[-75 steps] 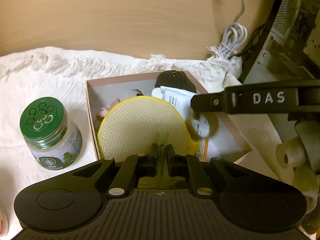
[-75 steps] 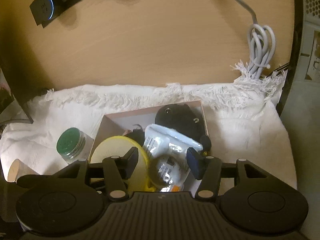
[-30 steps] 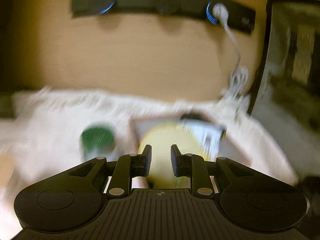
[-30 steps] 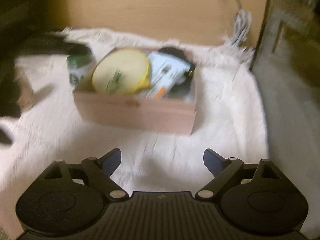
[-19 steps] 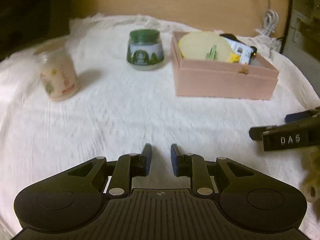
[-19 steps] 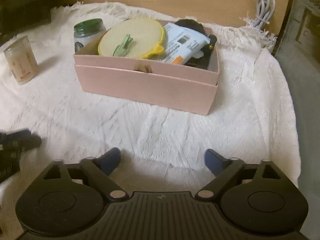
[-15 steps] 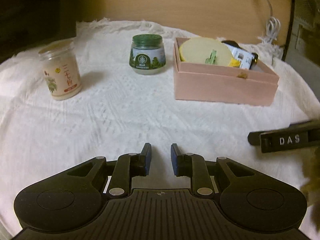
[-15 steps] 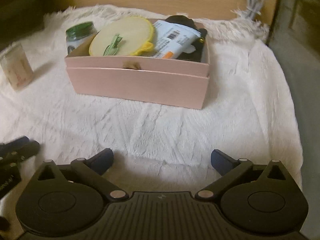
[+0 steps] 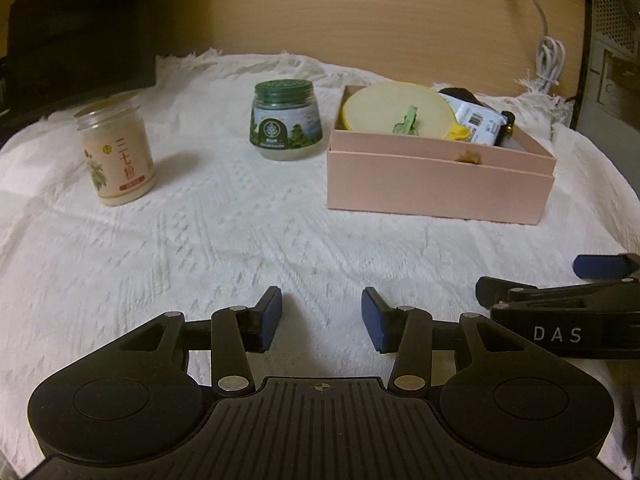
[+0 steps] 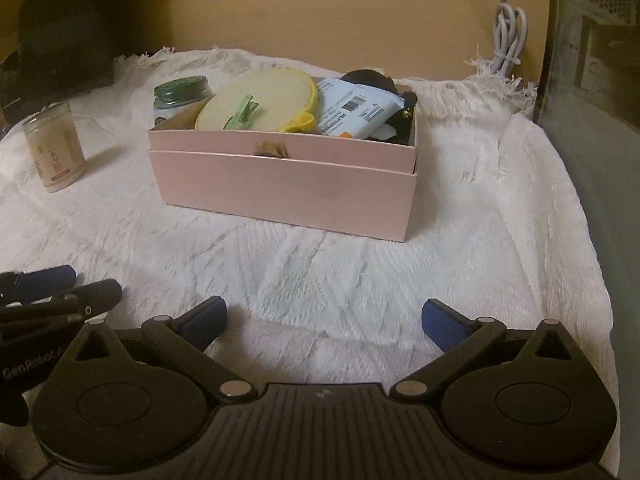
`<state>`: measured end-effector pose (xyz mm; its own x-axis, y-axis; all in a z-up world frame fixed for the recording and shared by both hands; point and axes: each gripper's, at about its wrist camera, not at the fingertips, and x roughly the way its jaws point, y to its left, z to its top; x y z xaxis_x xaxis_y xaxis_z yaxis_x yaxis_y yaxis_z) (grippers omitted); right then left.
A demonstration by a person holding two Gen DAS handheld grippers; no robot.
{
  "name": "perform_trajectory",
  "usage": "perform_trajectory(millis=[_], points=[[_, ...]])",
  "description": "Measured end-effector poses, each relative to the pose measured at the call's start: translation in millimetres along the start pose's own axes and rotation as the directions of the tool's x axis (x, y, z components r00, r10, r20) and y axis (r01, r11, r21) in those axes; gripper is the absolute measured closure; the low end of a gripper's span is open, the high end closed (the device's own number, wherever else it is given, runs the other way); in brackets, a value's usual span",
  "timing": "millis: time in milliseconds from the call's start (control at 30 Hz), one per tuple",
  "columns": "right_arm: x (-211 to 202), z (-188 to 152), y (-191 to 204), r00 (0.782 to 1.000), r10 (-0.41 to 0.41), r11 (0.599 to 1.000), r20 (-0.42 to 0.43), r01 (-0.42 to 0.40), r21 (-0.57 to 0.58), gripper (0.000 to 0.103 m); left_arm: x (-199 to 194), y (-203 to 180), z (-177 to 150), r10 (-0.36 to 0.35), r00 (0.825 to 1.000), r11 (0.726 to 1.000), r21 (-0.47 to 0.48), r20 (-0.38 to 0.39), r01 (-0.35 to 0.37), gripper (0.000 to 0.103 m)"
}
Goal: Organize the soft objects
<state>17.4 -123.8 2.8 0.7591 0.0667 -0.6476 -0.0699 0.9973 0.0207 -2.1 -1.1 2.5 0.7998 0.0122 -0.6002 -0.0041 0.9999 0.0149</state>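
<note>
- While both of my grippers hang low over the near edge of the white cloth (image 9: 248, 240), nothing is between their fingers.
- The left gripper (image 9: 321, 320) has its jaws partly apart; they have just been opening, and only bare cloth shows between the blue pads.
- The right gripper (image 10: 325, 320) stands released with its jaws spread wide, also over bare cloth.
- The pink box (image 10: 280, 188) sits toward the far right of the cloth, well apart from both grippers.
- Inside the box, the round yellow sponge (image 10: 272, 94) leans at the left end, with a green clip (image 10: 240, 114) on it.
- A pale blue packet (image 10: 356, 110) lies beside the sponge, and a black soft thing (image 10: 366, 78) is behind it at the far right corner of the box.
- The green-lidded jar (image 9: 286, 120) stands just beside the left wall of the box.
- The glass jar with a pink label (image 9: 116, 152) stands near the left edge of the cloth.
- A coiled white cable (image 10: 508, 36) hangs at the far right corner.
</note>
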Motion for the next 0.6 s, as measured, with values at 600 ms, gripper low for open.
perform_trajectory(millis=[600], points=[[0.5,0.9,-2.4,1.0,0.008,1.0,-0.002,-0.008,0.01,0.0,-1.8,1.2,-1.9,-0.003,1.0,1.0,-0.015,0.012,0.003,0.055]])
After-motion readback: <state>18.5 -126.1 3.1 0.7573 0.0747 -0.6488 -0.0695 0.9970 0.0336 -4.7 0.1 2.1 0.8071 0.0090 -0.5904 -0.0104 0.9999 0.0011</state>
